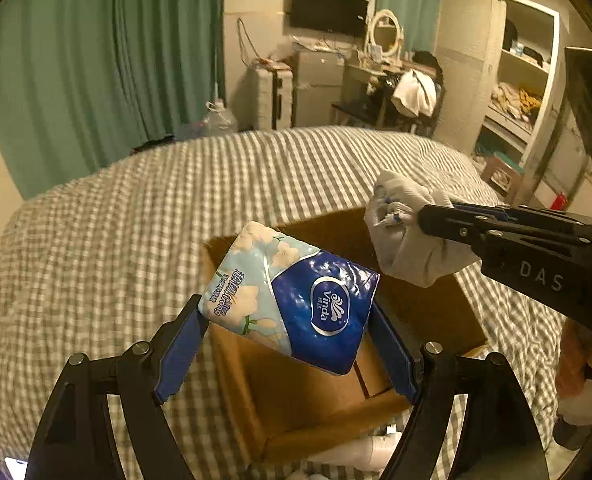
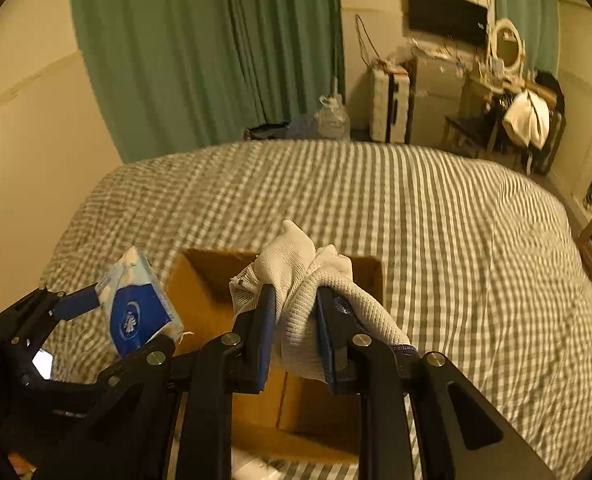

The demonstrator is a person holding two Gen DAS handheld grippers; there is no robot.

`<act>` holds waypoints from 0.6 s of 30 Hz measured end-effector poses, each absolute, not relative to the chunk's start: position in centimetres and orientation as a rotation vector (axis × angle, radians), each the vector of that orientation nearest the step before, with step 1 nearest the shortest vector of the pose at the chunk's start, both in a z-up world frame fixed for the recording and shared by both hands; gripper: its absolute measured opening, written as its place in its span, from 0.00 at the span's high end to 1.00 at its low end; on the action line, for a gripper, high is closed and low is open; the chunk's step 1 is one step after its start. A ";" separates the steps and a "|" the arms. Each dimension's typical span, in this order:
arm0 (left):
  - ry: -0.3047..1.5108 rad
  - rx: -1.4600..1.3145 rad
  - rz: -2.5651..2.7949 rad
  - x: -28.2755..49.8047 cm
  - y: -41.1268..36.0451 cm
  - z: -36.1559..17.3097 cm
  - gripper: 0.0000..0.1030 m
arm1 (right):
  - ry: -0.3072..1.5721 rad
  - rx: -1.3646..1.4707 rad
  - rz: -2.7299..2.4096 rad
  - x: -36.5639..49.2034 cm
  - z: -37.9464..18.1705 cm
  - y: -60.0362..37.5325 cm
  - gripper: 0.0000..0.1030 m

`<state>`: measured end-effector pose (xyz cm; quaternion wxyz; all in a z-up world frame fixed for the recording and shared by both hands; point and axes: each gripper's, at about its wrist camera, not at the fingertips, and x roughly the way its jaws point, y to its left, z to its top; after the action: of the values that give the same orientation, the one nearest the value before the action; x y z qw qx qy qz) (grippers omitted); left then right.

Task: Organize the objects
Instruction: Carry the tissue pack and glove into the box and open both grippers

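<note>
Above the open box [image 1: 327,396], left gripper [image 1: 288,344] clamps tissue pack [image 1: 292,296].

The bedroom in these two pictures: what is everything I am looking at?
tissue pack: one, blue and pale floral, held above the box
glove: one, white, bunched, held above the box
cardboard box: one, brown, open, on the bed
bed: one, grey-and-white checked cover
curtain: green, behind the bed
screen: one, black, on the far wall
shelves: white, cluttered, far right
left gripper: black with blue pads, clamping the tissue pack
right gripper: black, clamping the glove
</note>
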<state>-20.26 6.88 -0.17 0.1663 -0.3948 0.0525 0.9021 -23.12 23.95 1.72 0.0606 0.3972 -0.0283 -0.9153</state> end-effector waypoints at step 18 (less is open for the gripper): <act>0.166 -1.170 2.528 -20.4 9.7 -2.7 0.03 | -0.400 1.204 -2.728 -23.2 -0.9 29.0 0.59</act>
<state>-20.40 9.73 -2.68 0.1747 -0.4128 0.0587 0.8920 -23.24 29.05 -0.89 0.0666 0.3993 -0.1327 -0.9047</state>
